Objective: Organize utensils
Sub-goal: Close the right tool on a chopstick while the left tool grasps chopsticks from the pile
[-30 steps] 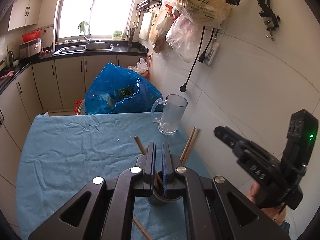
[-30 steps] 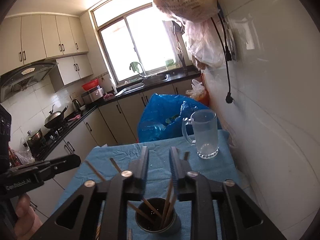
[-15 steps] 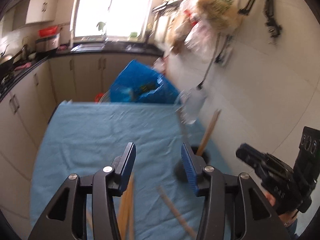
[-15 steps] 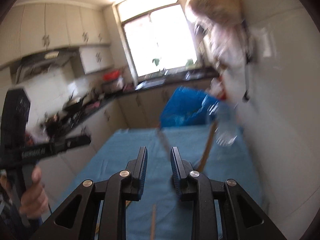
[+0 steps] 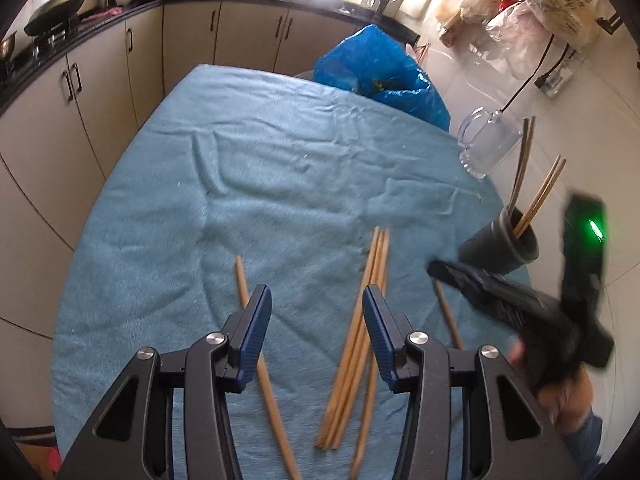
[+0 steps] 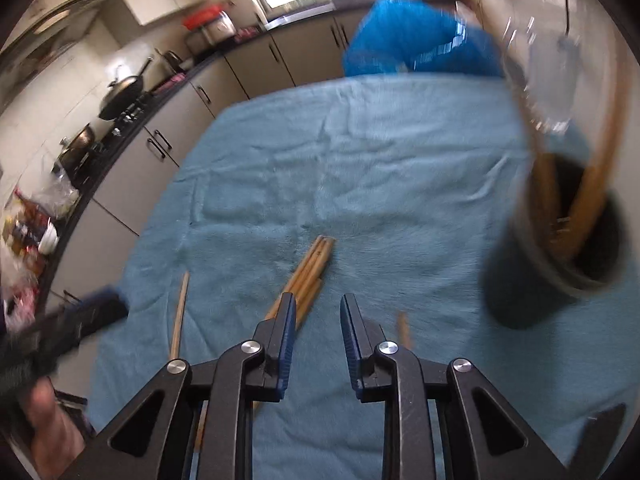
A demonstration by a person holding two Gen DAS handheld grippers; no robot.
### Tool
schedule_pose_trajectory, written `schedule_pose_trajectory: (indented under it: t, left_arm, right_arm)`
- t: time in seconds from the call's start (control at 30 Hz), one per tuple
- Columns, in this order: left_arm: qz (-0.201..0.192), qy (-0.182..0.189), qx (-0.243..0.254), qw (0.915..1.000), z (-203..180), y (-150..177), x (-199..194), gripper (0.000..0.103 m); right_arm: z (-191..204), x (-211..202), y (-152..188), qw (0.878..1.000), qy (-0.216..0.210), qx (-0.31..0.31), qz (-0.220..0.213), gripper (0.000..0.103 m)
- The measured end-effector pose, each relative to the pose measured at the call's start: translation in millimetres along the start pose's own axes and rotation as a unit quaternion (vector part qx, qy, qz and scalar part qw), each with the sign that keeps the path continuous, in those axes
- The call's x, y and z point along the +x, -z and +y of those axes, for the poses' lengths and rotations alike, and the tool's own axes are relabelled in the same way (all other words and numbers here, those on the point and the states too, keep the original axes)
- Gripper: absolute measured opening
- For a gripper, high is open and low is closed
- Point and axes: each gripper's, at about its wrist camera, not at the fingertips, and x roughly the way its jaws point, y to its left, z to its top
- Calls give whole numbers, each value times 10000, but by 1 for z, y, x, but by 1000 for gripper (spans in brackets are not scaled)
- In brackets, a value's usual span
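Several wooden chopsticks lie loose on the blue cloth (image 5: 240, 184): a bundle (image 5: 362, 312), a single stick (image 5: 245, 284) to its left and another stick (image 5: 446, 312) to its right. My left gripper (image 5: 316, 300) hangs open low over them, with nothing between its fingers. A dark cup (image 5: 500, 248) at the right holds upright chopsticks (image 5: 538, 196). My right gripper (image 6: 319, 308) is narrowly open and empty just above the bundle (image 6: 312, 268); the cup (image 6: 520, 280) stands close on its right, blurred.
A glass mug (image 5: 486, 146) stands behind the cup by the white tiled wall. A blue plastic bag (image 5: 380, 68) sits past the table's far edge. Kitchen cabinets and a counter with pans run along the left. A hand holds each gripper.
Both grippers have left the cup and come down over the loose chopsticks on the cloth. The left jaws, shut over the cup before, have opened.
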Motion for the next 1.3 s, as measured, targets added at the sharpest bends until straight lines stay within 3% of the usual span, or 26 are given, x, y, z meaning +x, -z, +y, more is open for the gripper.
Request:
schedule_pose_trajectory:
  t: [0.2,0.3,0.37,0.43,0.6,0.67,0.97,1.2,1.3]
  left_arm:
    - [58,22,11,10000,12,6,2,46]
    - [63,4,-21,10000,19,7,2,46]
    - [72,7,-78,9999,24,7,3,46]
    - [90,-8,-129,9999,29,6,4,46]
    - [224,-18,-131,9997,29,4,12,46]
    - [310,14,-37,9995,22,1,18,46]
    - [751,153,390,9963,-25,-27,70,46]
    - [996,-256,641,9926,-53,-51,121,39]
    - [1026,-411,637,9918,-59,-62,138,30]
  right_arm:
    - [-9,58,-26,9977,242,493,390,16]
    - [-5,69,-34,9975,339,460,405,16]
    - [4,73,-34,9975,167,423,543,15]
    - [22,76,-29,9978,352,96,557,15]
    - [22,65,-11,9975,180,15,677,8]
    - [15,56,-7,9980,261,-11,570,8]
    - [-5,-10,6,9992,-237,314,-119,8]
    - [-15,-38,17,9969,-551,453,-342,8]
    - [-16,-41,19,9965,-578,456,-395,8]
